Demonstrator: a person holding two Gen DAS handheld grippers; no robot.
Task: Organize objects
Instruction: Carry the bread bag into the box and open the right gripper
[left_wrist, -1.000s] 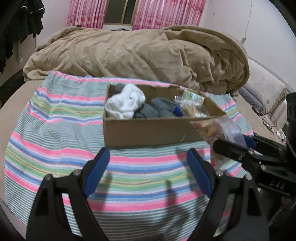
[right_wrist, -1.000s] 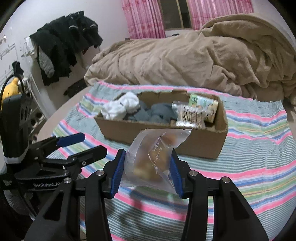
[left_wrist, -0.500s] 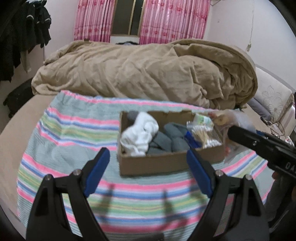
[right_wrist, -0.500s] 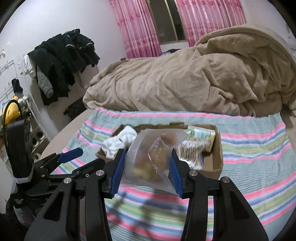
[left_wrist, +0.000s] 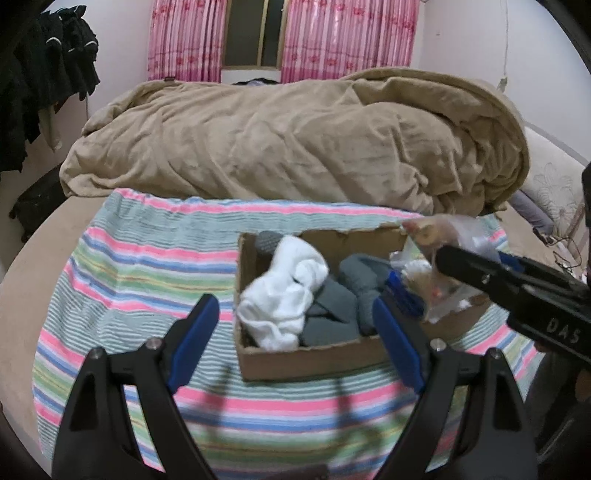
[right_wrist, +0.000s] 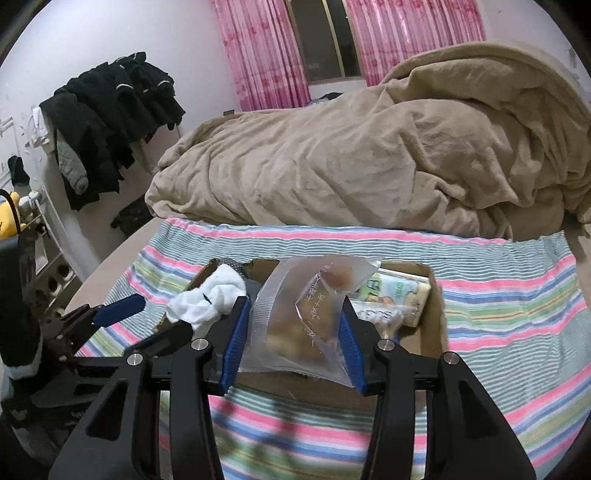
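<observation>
A cardboard box lies on the striped blanket; it holds white socks, grey socks and packets. My right gripper is shut on a clear bag of pastry and holds it over the box's right part; the bag shows in the left wrist view too. A snack carton lies in the box's far right. My left gripper is open and empty, above the box's near-left side.
A tan duvet is heaped behind the blanket. Dark clothes hang on a rack at the left. A pillow lies at the far right. Pink curtains hang at the back.
Both grippers have risen and moved forward toward the box. The right gripper has carried the pastry bag from in front of the box to above it.
</observation>
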